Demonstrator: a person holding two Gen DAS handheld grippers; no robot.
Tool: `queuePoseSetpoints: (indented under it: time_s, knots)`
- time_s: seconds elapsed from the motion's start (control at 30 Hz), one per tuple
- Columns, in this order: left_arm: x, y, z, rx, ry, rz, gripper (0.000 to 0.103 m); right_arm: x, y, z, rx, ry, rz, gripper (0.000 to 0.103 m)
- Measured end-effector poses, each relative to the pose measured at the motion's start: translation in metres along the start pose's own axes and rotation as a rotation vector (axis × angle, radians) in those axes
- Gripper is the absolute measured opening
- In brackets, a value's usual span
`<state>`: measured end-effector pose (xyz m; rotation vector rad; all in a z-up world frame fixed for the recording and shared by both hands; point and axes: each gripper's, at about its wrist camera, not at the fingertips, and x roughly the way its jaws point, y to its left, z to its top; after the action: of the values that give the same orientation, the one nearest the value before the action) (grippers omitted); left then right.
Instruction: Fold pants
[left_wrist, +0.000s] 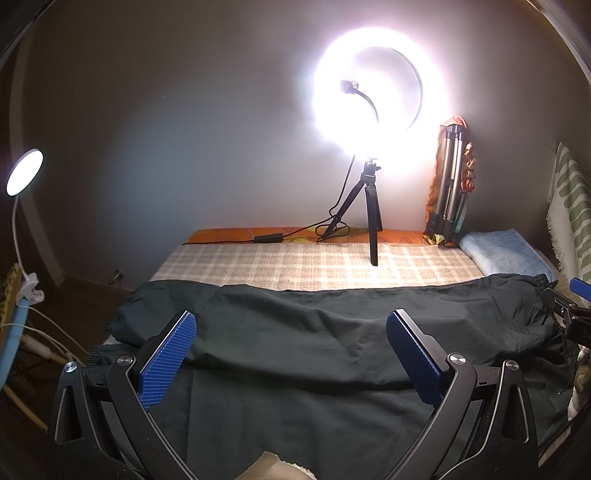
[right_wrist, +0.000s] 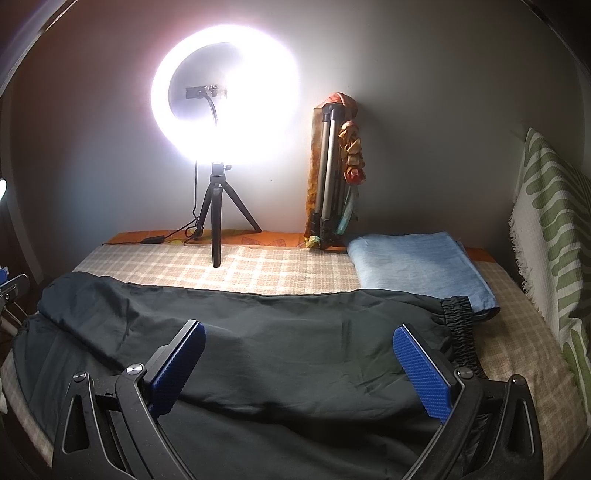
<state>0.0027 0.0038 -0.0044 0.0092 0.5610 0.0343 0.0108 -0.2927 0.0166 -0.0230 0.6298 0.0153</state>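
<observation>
Dark green-black pants (right_wrist: 280, 343) lie lengthwise across the near half of the checked bed cover (right_wrist: 280, 269), both grippers poised above them.

Left gripper (left_wrist: 291, 354) and right gripper (right_wrist: 299, 365) hang spread wide, pinching nothing; the elastic waistband (right_wrist: 460, 332) sits toward the bed's right edge, beside a folded blue cloth (right_wrist: 417, 262). Best play, I'd say: pinch waistband and hem cleanly, lift together, keep the fabric taut. No readable writing anywhere.

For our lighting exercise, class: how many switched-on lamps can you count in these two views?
2. A ring light stands on a small tripod at the bed's far edge by the wall. A small round lamp glows on a bendy neck beyond the bed's left side. More may be out of frame.
</observation>
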Motion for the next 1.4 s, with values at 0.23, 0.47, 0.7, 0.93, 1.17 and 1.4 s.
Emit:
queuePoseSetpoints:
  time_s: [0.23, 0.47, 0.7, 0.93, 1.17, 1.4]
  knots:
    - [0.001, 0.001, 0.0, 0.001, -0.001, 0.002, 0.103, 0.0, -0.001, 0.0, 0.0, 0.001, 0.001, 0.103]
    - [0.002, 0.002, -0.002, 0.0, -0.005, 0.013, 0.103, -0.001, 0.004, 0.0, -0.006, 0.0, 0.002, 0.103]
    - [0.001, 0.006, -0.003, -0.015, -0.006, 0.027, 0.103, -0.004, 0.007, 0.0, -0.008, -0.001, 0.005, 0.103]
    - [-0.001, 0.014, -0.007, -0.01, 0.01, 0.006, 0.103, -0.015, 0.006, 0.002, -0.004, -0.016, 0.009, 0.103]
    - [-0.012, 0.044, -0.012, -0.077, -0.031, -0.021, 0.103, -0.038, -0.007, 0.011, 0.008, -0.082, -0.005, 0.103]
    - [-0.016, 0.084, -0.004, -0.191, -0.041, -0.033, 0.102, -0.064, -0.025, 0.021, 0.005, -0.161, -0.035, 0.103]
